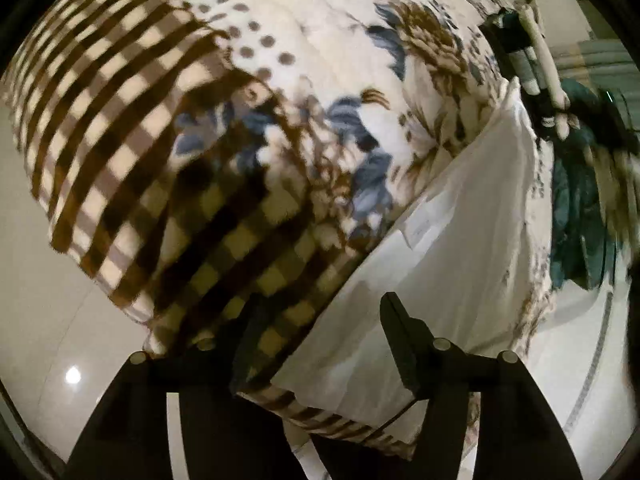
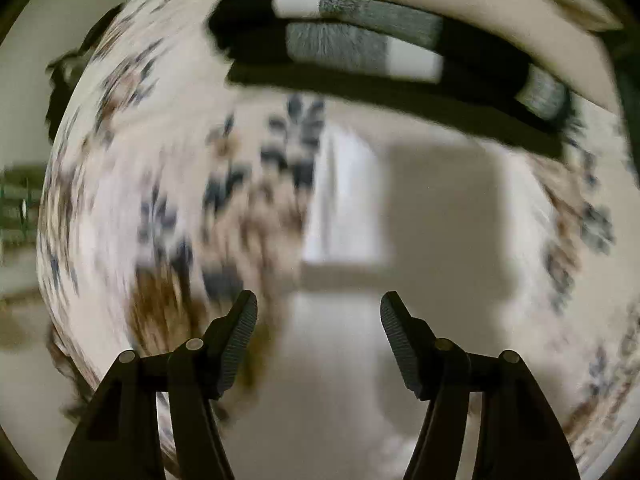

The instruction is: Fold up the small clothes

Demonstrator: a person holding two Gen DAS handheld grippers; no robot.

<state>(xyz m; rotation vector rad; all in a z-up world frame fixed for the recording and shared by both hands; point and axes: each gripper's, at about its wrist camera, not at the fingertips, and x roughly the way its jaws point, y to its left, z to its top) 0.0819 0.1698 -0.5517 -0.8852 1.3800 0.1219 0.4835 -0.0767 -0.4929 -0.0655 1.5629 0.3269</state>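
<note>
A white garment [image 1: 452, 248] lies flat on a floral and checked blanket [image 1: 248, 92] near the bed's corner. My left gripper [image 1: 320, 340] is open, its fingers apart just above the garment's near edge and the blanket's checked corner. In the blurred right wrist view the same white garment [image 2: 348, 200] lies ahead on the floral blanket [image 2: 160, 184], with a grey shadow over its right part. My right gripper [image 2: 319, 332] is open and empty above the cloth. A folded dark, grey and white striped piece [image 2: 360, 40] lies at the far edge.
The striped folded pile [image 1: 528, 52] and dark teal cloth [image 1: 576, 208] lie at the right of the blanket. Pale glossy floor [image 1: 60, 320] surrounds the bed corner on the left and at the bottom.
</note>
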